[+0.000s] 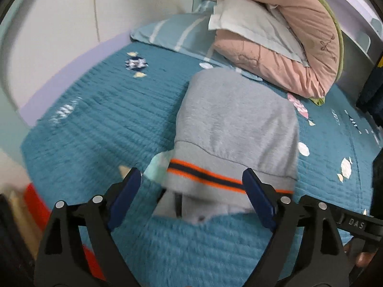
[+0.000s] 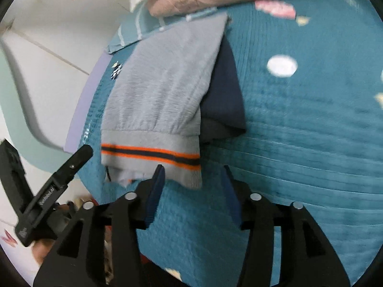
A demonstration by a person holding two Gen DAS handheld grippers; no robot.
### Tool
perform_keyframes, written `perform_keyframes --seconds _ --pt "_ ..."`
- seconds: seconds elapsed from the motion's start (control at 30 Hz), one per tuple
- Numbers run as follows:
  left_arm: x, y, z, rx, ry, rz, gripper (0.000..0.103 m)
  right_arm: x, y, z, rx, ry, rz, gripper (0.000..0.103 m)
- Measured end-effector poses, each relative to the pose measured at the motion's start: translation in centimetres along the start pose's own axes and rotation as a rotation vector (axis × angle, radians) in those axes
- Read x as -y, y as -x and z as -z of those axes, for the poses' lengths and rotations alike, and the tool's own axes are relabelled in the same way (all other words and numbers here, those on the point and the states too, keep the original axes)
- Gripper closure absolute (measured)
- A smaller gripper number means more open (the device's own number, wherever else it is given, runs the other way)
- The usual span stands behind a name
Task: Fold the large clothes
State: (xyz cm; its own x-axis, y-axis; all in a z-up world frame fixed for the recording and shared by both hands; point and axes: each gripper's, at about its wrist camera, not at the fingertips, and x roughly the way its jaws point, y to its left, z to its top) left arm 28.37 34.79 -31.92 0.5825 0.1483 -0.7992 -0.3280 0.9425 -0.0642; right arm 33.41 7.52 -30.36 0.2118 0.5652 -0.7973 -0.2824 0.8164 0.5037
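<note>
A grey sweatshirt (image 1: 234, 122) with an orange and navy striped hem lies folded lengthwise on the teal quilted bed (image 1: 100, 110). My left gripper (image 1: 191, 179) is open, its blue pads on either side of the hem, just above it. In the right wrist view the same sweatshirt (image 2: 165, 83) lies with a navy part (image 2: 222, 98) showing under its right edge. My right gripper (image 2: 194, 174) is open at the hem's right corner. The left gripper's body shows in the right wrist view at the left edge (image 2: 47, 189).
A folded pink duvet (image 1: 282, 35) with a grey pillow lies at the bed's head, over a striped blue pillow (image 1: 177, 33). A white wall (image 1: 59, 24) runs along the left side. Something red (image 1: 36, 203) sits beside the bed's near left corner.
</note>
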Motion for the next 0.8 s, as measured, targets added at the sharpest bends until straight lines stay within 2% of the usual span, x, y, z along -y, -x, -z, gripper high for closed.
perform_keyframes --seconds 0.07,0.13,0.23,0.37,0.47,0.63,0.8 --pt "1.2 2.3 0.4 0.011 -0.005 -0.052 0.011 -0.6 2.3 0.3 0.030 0.055 0.047 0.036" --pt "2.5 4.4 1.0 0.006 0.001 -0.074 0.011 -1.4 4.6 1.2 0.060 0.095 0.083 0.033" --pt "4.4 7.5 1.8 0.005 0.012 -0.056 0.011 -2.4 8.7 2.5 0.110 0.156 0.100 0.027" --pt "7.5 12.9 3.0 0.079 0.003 -0.023 0.011 -3.6 13.8 4.3 0.208 0.227 0.147 0.017" --pt "9.8 16.5 3.8 0.126 -0.017 -0.001 0.010 -3.9 17.9 6.0 0.285 0.255 0.170 0.016" --pt "13.4 22.1 4.6 0.222 -0.079 -0.008 0.008 -4.3 24.3 8.9 0.406 0.269 0.199 0.010" --pt "15.9 27.7 5.6 0.305 -0.103 0.052 0.006 -4.5 30.0 11.5 0.508 0.273 0.213 0.008"
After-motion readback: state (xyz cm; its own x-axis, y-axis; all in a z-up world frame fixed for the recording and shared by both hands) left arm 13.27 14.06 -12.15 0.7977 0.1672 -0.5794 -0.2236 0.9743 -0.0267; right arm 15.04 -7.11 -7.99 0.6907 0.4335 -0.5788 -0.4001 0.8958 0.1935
